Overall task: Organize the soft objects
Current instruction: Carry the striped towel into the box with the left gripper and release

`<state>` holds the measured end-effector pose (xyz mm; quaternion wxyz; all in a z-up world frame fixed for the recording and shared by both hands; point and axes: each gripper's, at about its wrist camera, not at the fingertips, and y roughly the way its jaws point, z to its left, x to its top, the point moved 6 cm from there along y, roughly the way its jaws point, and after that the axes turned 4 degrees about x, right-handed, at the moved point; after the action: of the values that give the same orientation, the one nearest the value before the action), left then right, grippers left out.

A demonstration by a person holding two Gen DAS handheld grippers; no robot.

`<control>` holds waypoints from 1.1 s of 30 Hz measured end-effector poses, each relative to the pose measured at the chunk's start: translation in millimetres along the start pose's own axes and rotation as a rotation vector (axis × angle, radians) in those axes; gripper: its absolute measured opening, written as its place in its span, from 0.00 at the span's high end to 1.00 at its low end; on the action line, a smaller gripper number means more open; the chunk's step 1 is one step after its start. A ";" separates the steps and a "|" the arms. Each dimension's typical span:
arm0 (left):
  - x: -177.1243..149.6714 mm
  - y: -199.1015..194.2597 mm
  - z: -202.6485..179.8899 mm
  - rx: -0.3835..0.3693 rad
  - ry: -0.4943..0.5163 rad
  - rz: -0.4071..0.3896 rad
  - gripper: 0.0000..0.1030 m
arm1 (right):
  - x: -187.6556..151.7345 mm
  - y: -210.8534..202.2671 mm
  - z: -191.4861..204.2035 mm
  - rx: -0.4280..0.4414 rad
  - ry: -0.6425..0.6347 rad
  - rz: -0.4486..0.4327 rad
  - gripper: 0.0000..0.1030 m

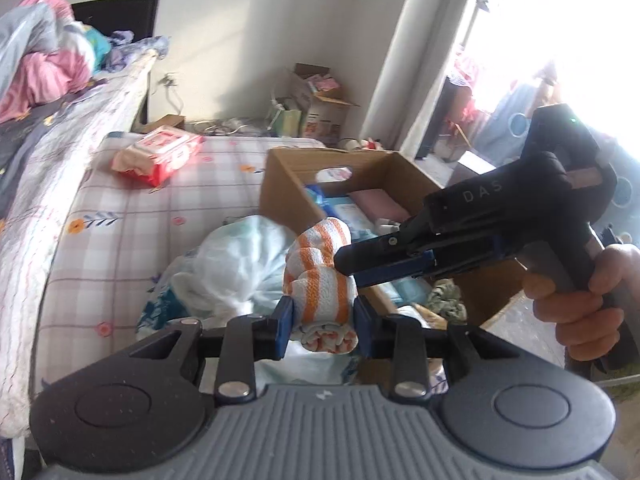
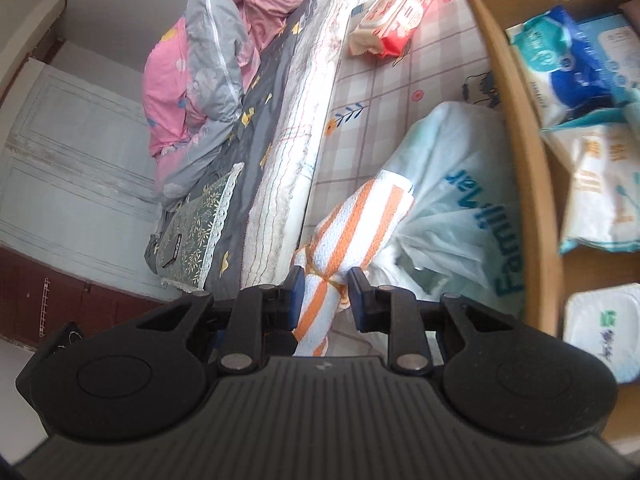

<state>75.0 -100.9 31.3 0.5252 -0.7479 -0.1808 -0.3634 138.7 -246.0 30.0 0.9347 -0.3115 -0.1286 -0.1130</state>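
The rolled orange-and-white striped towel (image 1: 320, 280) sits low at about 6 o'clock in the left wrist view, held in the air over the bed, and the left gripper (image 1: 323, 325) has its blue pads pressed against both sides of the roll's near end. From 3 o'clock the right gripper (image 1: 352, 266), carried in a person's hand (image 1: 580, 304), reaches in and its narrowed fingers meet the towel's upper right side; the two tools crowd each other there with little gap between them. In the right wrist view the same towel (image 2: 348, 236) runs from the centre down to 6 o'clock, and the right gripper (image 2: 325, 294) is clamped on its knotted part, jaws drawn close together around the cloth. Just right of the towel lies a white plastic bag (image 2: 448, 216) with blue lettering, touching the wall of the cardboard box (image 2: 516, 128), whose brown edge sweeps from 1 o'clock to 4 o'clock. The box already holds tissue packs (image 2: 576, 60), leaving little bare floor inside. Open room lies on the checked bed sheet (image 1: 132, 208) toward 9 o'clock in the left wrist view, with only a red-and-white wipes pack (image 1: 160, 152) at 10 o'clock; beyond it the raised quilted mattress edge (image 1: 60, 168) bounds that space.
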 end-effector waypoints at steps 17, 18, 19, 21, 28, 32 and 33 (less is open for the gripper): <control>25.3 156.5 -180.8 -0.251 0.137 0.175 0.67 | 22.0 -180.4 -154.8 -0.249 0.140 -0.204 0.80; 25.9 170.3 -189.5 -0.260 0.131 0.185 0.67 | 28.9 -182.4 -159.8 -0.273 0.120 -0.194 0.80; 24.9 180.9 -196.6 -0.266 0.139 0.189 0.65 | 35.4 -185.9 -166.2 -0.315 0.106 -0.195 0.80; 20.0 207.2 -204.3 -0.244 0.132 0.211 0.64 | 46.9 -189.1 -176.4 -0.392 0.064 -0.182 0.80; 32.2 228.6 -192.0 -0.244 0.058 0.223 0.63 | 62.4 -209.6 -197.6 -0.448 0.082 -0.218 0.80; 43.0 245.4 -184.7 -0.213 0.021 0.235 0.63 | 60.2 -217.1 -198.1 -0.420 0.124 -0.269 0.78; 45.5 248.6 -181.3 -0.196 0.009 0.237 0.63 | 59.0 -219.1 -197.9 -0.417 0.132 -0.283 0.78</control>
<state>203.5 -367.4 -64.6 0.4899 -0.8099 -0.0524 -0.3182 164.1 -545.7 16.6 0.8314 -0.4684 -0.0834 -0.2870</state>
